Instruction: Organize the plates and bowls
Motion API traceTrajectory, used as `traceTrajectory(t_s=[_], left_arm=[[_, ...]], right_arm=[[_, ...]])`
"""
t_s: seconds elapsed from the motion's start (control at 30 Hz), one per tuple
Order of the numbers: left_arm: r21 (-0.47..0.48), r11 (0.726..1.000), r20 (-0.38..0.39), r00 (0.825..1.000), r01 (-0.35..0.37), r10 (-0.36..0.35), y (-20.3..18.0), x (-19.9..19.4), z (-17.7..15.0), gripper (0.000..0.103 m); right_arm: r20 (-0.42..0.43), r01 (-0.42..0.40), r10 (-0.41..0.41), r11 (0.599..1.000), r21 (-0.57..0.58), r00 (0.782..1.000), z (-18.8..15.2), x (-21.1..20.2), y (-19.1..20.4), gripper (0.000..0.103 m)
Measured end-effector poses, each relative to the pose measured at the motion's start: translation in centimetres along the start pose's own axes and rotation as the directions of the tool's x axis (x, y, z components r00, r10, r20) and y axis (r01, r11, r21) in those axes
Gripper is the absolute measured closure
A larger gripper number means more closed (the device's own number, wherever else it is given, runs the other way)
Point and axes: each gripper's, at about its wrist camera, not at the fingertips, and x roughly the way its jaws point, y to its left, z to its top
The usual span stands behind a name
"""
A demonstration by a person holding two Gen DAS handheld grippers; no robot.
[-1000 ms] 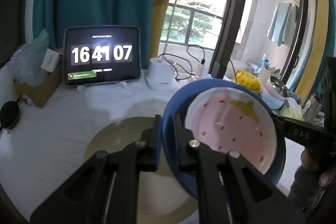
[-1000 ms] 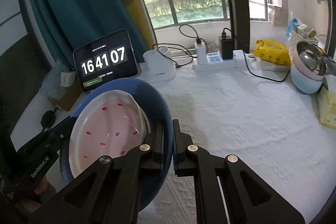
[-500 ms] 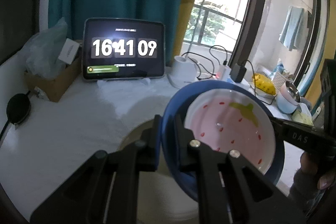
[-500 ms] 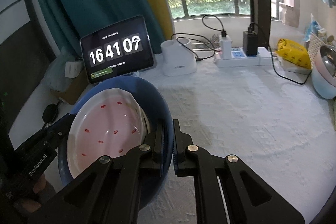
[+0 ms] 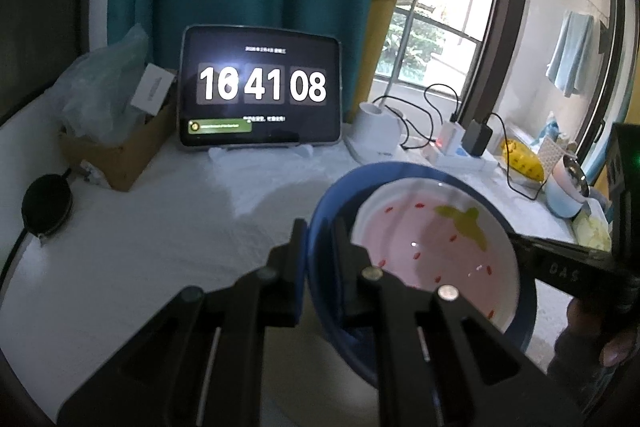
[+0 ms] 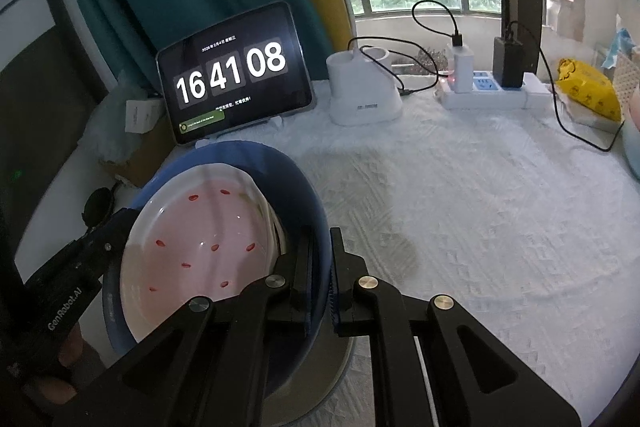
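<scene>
Two grippers hold one blue bowl (image 5: 420,311) up over the white tablecloth (image 6: 480,207), one on each side. The left gripper (image 5: 320,259) has its jaws pinched tight on the bowl's near rim, with one finger outside the blue wall and one inside. The right gripper (image 6: 320,267) does the same on the other side of the rim. I think two grips are used because the bowl is wide and has more inside it, so one pinch on a thin edge could let it tip. Inside the blue bowl sits a pink strawberry dish (image 6: 196,239) with red seed marks and a green leaf painted on it. It lies nested there, so both pieces can travel as one stack. The bowl is tilted a little in both views, and the dish leans with it. Under the bowl, in the right wrist view, a pale round plate (image 6: 324,383) shows on the cloth. The stack hangs just over it, so it looks like the bowl is meant to go down on that plate. A tablet clock (image 5: 260,87) stands at the back, well apart from the bowl.
</scene>
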Motion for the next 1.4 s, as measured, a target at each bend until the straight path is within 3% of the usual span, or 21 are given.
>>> traceTrajectory(t_s=[0.9,1.27,1.4], left_arm=[[0.039,0.999,0.01,1.0,-0.029,0.028,-1.6,1.3,0.2,0.086],[0.066,0.996,-0.008,0.999,-0.053,0.054,-2.0,0.6,0.0,0.081],[0.052,0.996,0.006,0.997,-0.077,0.076,-1.9,0.0,0.0,0.068]], right_arm=[[0.015,0.046,-0.046,0.999,-0.006,0.999,-0.2,0.2,-1.4,0.091],[0.021,0.095,-0.094,0.995,-0.019,0.995,-0.6,-0.3,-2.1,0.064],[0.032,0.111,-0.11,0.993,-0.025,0.993,-0.7,-0.7,-2.3,0.059]])
